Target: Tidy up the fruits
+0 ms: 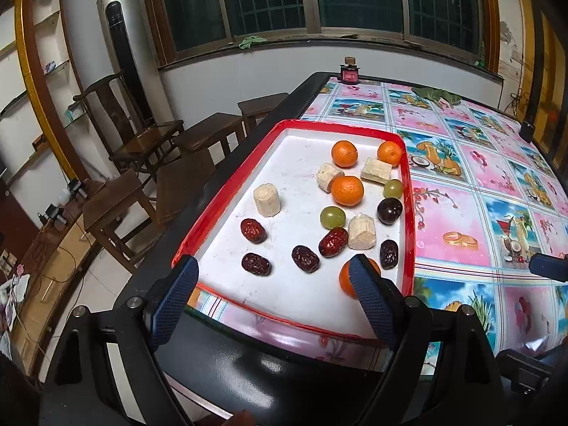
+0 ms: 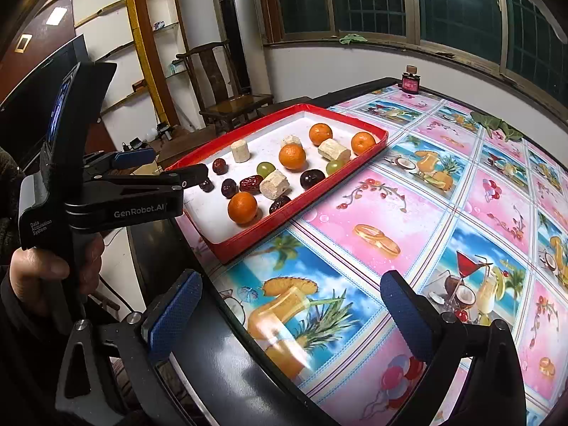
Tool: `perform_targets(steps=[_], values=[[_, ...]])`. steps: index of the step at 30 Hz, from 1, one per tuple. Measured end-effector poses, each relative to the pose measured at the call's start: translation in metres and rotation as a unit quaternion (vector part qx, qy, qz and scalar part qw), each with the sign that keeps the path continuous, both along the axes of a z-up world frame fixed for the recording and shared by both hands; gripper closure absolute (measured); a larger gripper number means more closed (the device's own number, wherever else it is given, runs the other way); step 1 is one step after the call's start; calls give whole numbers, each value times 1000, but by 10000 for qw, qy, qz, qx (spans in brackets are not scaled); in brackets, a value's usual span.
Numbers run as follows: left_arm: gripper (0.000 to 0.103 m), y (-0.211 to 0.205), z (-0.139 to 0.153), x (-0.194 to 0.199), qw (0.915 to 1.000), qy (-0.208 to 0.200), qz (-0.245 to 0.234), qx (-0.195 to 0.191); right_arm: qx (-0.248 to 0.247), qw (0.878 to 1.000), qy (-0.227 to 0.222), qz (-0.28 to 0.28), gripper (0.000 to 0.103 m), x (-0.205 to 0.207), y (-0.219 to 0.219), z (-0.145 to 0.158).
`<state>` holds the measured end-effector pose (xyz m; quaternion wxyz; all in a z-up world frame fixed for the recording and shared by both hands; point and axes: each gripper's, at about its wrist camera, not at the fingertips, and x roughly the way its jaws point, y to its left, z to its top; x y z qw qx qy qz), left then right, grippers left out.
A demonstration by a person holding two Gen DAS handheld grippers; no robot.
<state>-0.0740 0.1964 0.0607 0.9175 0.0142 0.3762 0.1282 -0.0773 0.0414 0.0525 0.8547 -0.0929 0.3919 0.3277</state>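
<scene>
A red-rimmed white tray (image 1: 227, 191) (image 2: 319, 191) on the table holds mixed fruit: several oranges (image 1: 347, 190) (image 2: 291, 156), several dark red dates (image 1: 305, 258) (image 2: 250, 184), two green grapes (image 1: 332, 217) (image 2: 265, 168), a dark plum (image 1: 389, 211) (image 2: 312, 179) and pale sugarcane chunks (image 1: 267, 199) (image 2: 273, 184). My left gripper (image 1: 273, 277) is open and empty over the tray's near end, one finger in front of an orange (image 1: 345, 280). It also shows in the right wrist view (image 2: 163, 167). My right gripper (image 2: 287, 301) is open and empty above the tablecloth, near the tray's front corner.
The table wears a glossy pink-and-blue fruit-print cloth (image 2: 443, 213) with a black edge (image 1: 248, 365). A small dark jar (image 1: 349, 71) (image 2: 410, 80) stands at the far edge; green leaves (image 1: 436, 96) lie near it. Wooden chairs and stools (image 1: 152, 142) stand left of the table.
</scene>
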Motion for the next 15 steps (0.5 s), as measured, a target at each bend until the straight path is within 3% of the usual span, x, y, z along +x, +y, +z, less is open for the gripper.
perform_targets(steps=[15], values=[[16, -9, 12, -9, 9996, -169, -40, -236, 98, 9999, -64, 8, 2, -10, -5, 6]])
